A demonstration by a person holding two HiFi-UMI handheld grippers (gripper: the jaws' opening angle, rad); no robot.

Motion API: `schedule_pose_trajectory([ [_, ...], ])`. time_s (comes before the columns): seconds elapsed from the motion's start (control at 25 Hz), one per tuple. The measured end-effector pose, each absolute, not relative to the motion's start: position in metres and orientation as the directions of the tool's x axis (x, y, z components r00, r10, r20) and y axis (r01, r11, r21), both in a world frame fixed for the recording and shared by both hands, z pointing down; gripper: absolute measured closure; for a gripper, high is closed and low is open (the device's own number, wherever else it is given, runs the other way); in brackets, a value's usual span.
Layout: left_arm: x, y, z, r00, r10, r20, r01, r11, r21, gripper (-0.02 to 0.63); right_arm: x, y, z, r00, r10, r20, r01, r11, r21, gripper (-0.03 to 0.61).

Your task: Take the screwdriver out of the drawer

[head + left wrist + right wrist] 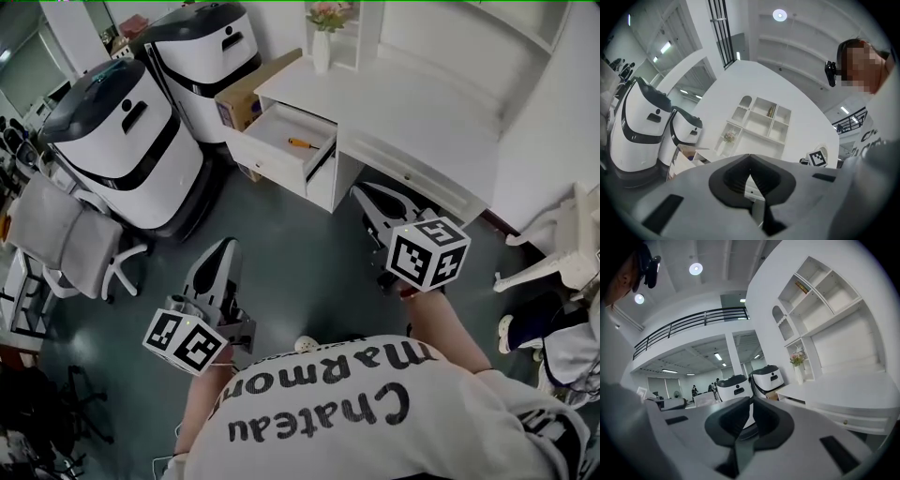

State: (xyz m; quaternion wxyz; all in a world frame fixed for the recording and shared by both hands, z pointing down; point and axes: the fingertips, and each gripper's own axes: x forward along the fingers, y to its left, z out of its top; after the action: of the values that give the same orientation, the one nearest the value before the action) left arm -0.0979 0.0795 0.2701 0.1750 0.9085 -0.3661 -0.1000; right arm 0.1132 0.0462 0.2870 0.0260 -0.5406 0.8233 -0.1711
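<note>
"What is on the white tabletop (422,112)?"

"A white vase (322,49) with flowers, at the back corner."

"And in the open drawer (281,141) under it?"

"An orange screwdriver (303,143), lying flat."

"What stands on the grey floor (300,253)?"

"One big white machine (122,141), a second machine (202,56) behind it, a brown box (248,94) beside the drawer, and a grey chair (66,234)."

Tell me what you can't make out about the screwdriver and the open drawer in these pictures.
- Screwdriver tip type: too small in the head view.
- Screwdriver in both gripper views: hidden behind the walls of the drawer.
- Back end of the drawer: head view, under the desk top.
- Print on the cardboard box: head view, too small.
</note>
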Motion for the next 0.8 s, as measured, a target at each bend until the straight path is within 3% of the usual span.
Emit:
schedule_pose_trajectory([
  [0.16, -0.110, 0.050, 0.283, 0.709, -0.703, -0.056, -0.613, -0.654, 0.442, 0.591, 0.099, 0.022, 0.312, -0.429, -0.882, 0.195, -0.878, 0.357, -0.319, 0.538],
  [0.44, -0.128, 0.036, 0.333, 0.707, -0.703, 0.077, -0.643, -0.592, 0.485, 0.591, 0.098, 0.021, 0.389, -0.431, -0.808, 0.401, -0.885, 0.294, -0.360, 0.538],
  [0.6, -0.150, 0.025, 0.346, 0.666, -0.740, 0.097, -0.678, -0.546, 0.491, 0.591, 0.088, -0.014, 0.397, -0.470, -0.812, 0.347, -0.805, 0.234, -0.545, 0.538],
  [0.8, -0.156, 0.003, 0.353, 0.639, -0.765, 0.085, -0.687, -0.517, 0.510, 0.591, 0.084, -0.063, 0.389, -0.474, -0.825, 0.307, -0.794, 0.249, -0.555, 0.538],
])
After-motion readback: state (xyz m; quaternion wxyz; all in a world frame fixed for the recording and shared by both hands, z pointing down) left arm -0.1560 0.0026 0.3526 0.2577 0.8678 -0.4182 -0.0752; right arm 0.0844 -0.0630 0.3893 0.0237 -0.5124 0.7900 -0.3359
